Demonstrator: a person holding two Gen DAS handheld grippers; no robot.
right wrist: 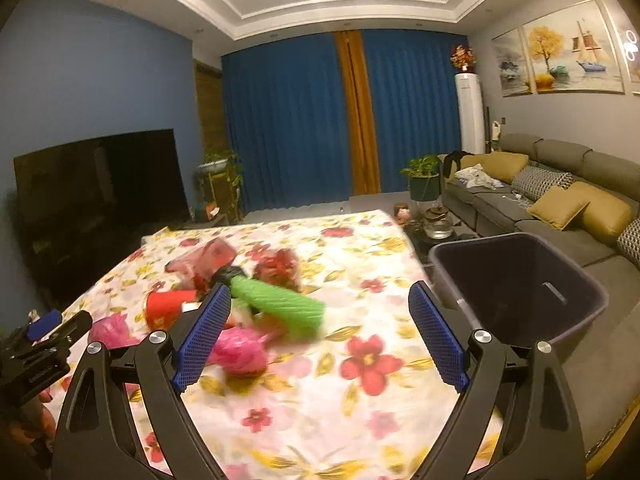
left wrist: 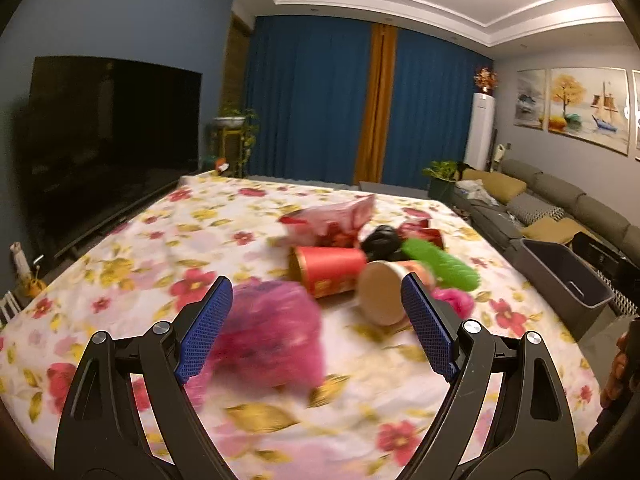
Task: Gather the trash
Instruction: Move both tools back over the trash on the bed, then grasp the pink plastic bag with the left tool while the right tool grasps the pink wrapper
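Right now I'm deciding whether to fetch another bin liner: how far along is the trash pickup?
Nothing looks done: the dark grey plastic bin beside the table appears empty. Nothing is in hand: the left gripper and right gripper are both open and empty. Left on the floral tablecloth: the crumpled pink plastic bag, red paper cup, green ribbed tube and red wrappers.
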